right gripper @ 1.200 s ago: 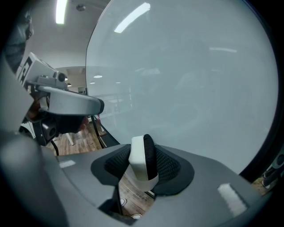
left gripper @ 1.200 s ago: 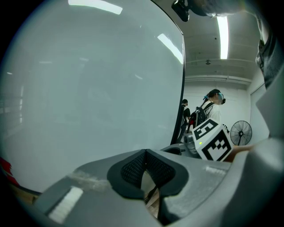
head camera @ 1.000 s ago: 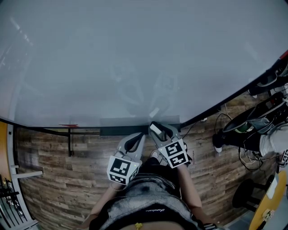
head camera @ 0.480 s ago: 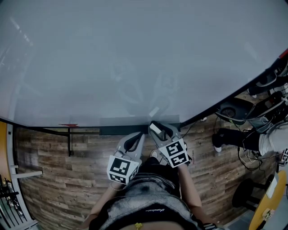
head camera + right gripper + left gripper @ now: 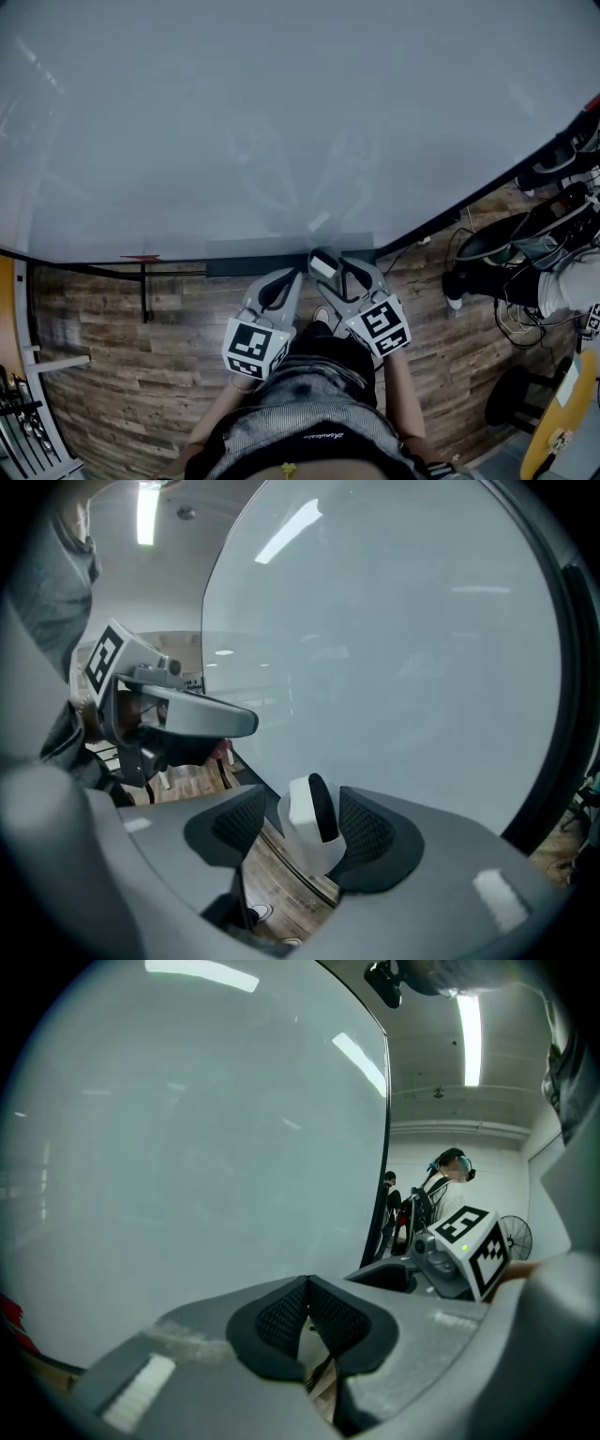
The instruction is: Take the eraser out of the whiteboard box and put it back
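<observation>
Wood-plank floor (image 5: 122,347) spreads below, with tangled cables (image 5: 514,319) lying at right.

Whiteboard box (image 5: 244,268) above wood-plank floor (image 5: 112,347), cables (image 5: 511,319) at right.

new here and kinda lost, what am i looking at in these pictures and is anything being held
A person stands at a whiteboard, a hand tool in each hand; each ends in tongs and carries a cube with square markers. The wide picture is from a camera on the person's head, looking down past the board to the wood floor. The other two are from cameras riding on each tool, looking along its tongs. The left tongs are closed and empty. The right tongs have just been opening; a white eraser stands between them, a gap beside one pad, so it is not squeezed, near the dark ledge at the board's bottom edge.
</observation>
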